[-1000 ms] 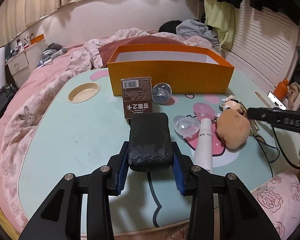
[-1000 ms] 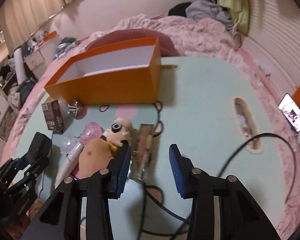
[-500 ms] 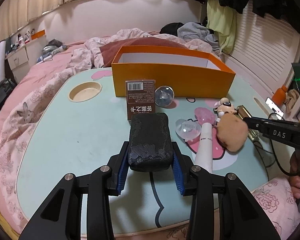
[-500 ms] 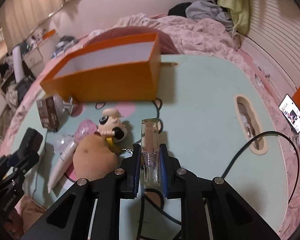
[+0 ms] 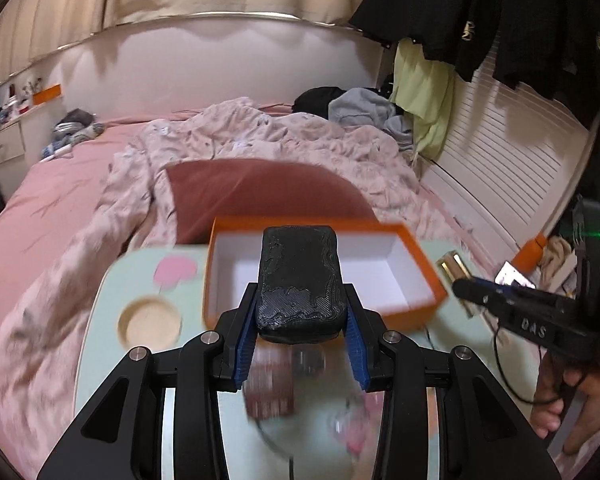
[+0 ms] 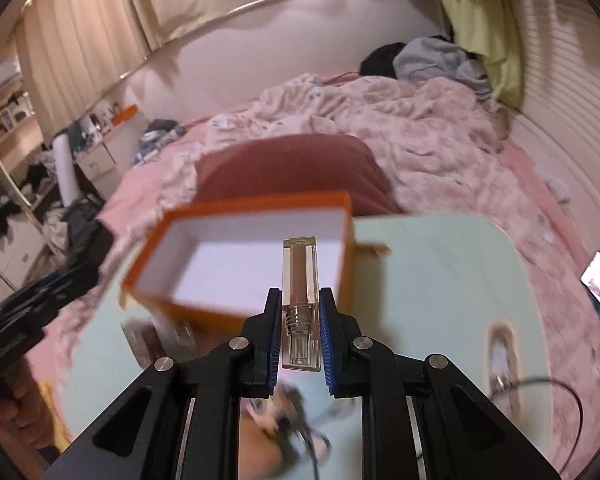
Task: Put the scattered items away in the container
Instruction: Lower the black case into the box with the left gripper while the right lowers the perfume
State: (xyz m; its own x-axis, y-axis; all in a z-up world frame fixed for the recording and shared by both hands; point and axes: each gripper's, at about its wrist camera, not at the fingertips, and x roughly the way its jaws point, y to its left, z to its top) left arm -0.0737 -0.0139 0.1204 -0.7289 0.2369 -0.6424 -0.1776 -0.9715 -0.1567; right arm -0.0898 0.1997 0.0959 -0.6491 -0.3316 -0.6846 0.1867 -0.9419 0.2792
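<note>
The left gripper (image 5: 300, 332) is closed on the black case (image 5: 300, 280), whose long axis runs forward along the fingers, its far end over the orange box (image 5: 415, 256). The right gripper (image 6: 300, 336) is clamped on the clear lip gloss tube (image 6: 298, 280), which also points straight ahead from the fingers toward the box's near right corner. The box lies just ahead of and below both pairs of fingers; the left seems a little nearer to its open middle.

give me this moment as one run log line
left gripper: shut on black case | right gripper: shut on clear lip gloss tube | orange box: open, looks empty
</note>
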